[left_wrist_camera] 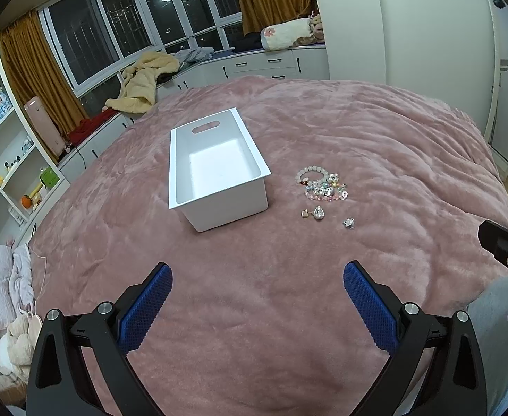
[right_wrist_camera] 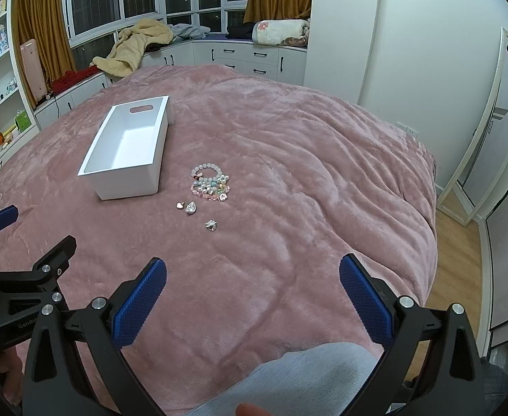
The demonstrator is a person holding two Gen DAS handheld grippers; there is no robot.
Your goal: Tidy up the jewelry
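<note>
An empty white bin [left_wrist_camera: 216, 170] [right_wrist_camera: 129, 147] with a handle slot rests on the pink blanket. Right of it lies a pile of beaded bracelets [left_wrist_camera: 321, 183] [right_wrist_camera: 210, 182]. Nearer me sit a small gold heart charm [left_wrist_camera: 304, 213] [right_wrist_camera: 179, 205], a teardrop crystal pendant [left_wrist_camera: 319, 213] [right_wrist_camera: 190, 207] and a small silver trinket [left_wrist_camera: 348, 223] [right_wrist_camera: 211, 225]. My left gripper [left_wrist_camera: 257, 277] hangs open, well short of the bin and jewelry. My right gripper [right_wrist_camera: 252, 272] is also open above the blanket, nothing between its blue pads.
The pink blanket [left_wrist_camera: 375, 131] [right_wrist_camera: 306, 159] covers the whole bed. Window-seat cabinets [right_wrist_camera: 247, 55] with clothes run along the far side. Shelves [left_wrist_camera: 7, 159] stand at left, plush toys [left_wrist_camera: 0, 305] by the bed's left edge. A mirror [right_wrist_camera: 490, 131] leans at right over wooden floor.
</note>
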